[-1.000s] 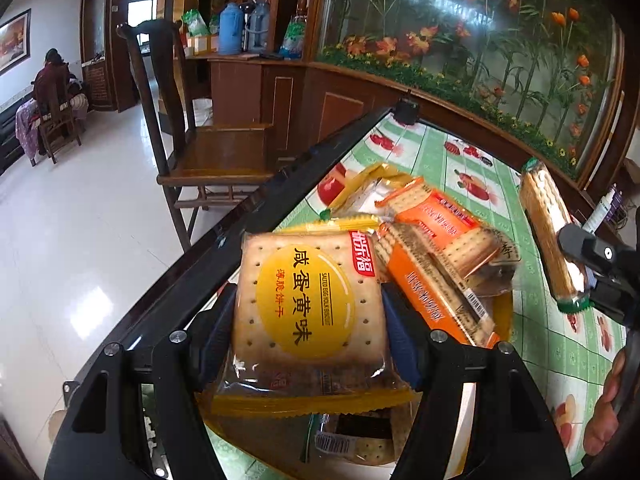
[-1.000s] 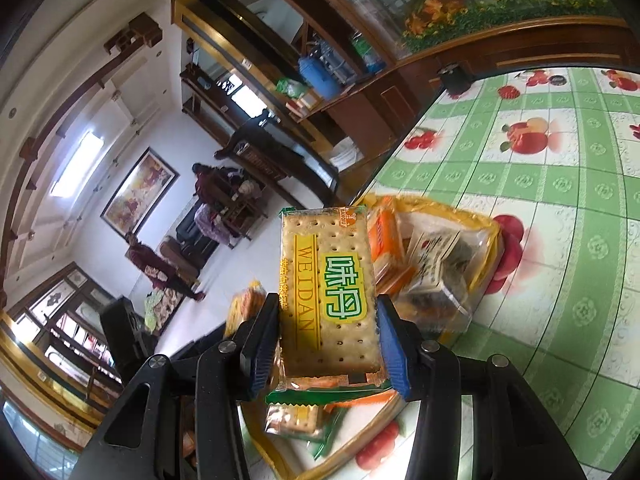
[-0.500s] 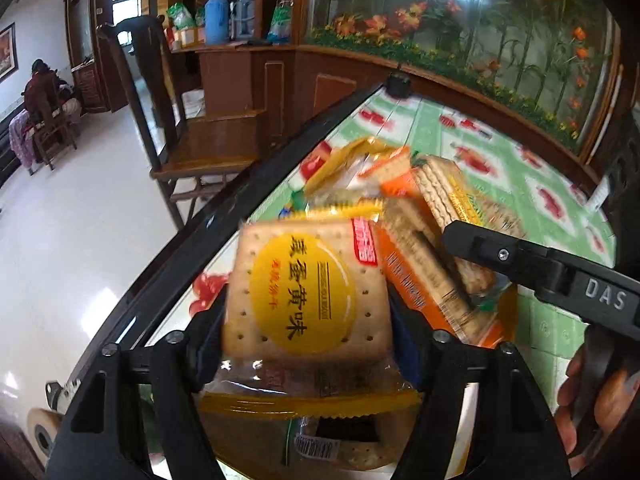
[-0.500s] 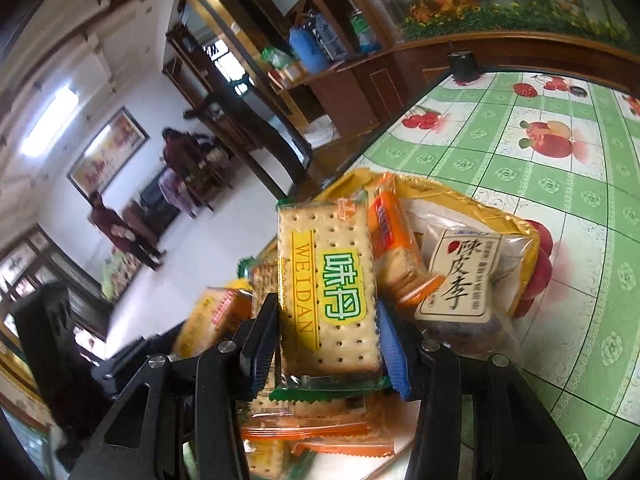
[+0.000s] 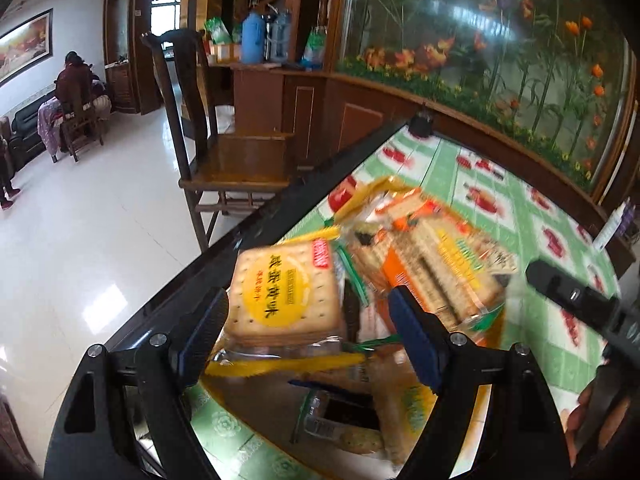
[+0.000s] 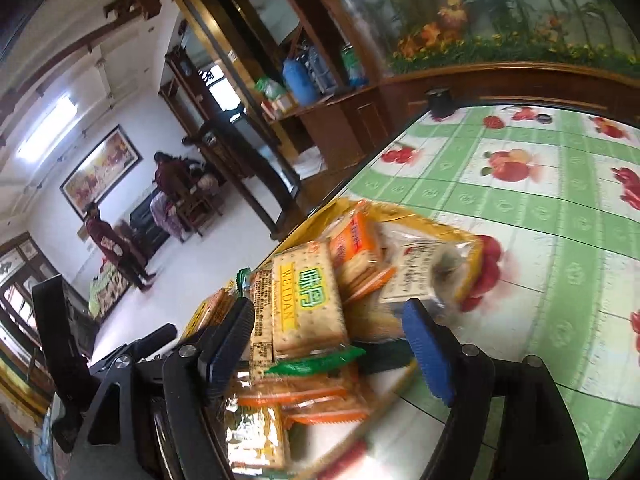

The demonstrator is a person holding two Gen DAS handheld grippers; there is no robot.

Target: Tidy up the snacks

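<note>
Both hand-held grippers are over the snack pile, and both have their jaws spread wide. The left hand-held gripper [image 5: 308, 330] frames the yellow cracker pack [image 5: 282, 294]; the pack leans against the left finger and tilts up on the heap, with a clear gap to the right finger, so nothing is pinching it. The right hand-held gripper [image 6: 326, 350] straddles the green cracker pack [image 6: 306, 306], which lies on top of the orange cracker packs [image 6: 304, 394], again with daylight on the right side. All of it sits in the yellow tray [image 6: 474, 254] at the left edge of the desk [image 6: 540, 208], on its green fruit-print cloth. These packs look light, with slick, crinkly film over stiff brittle biscuits, so they could skate off each other and crack under a hard squeeze. My call: take a pack across its flat faces or long edges at mid-body, not by the floppy sealed ends, and close gently.
</note>
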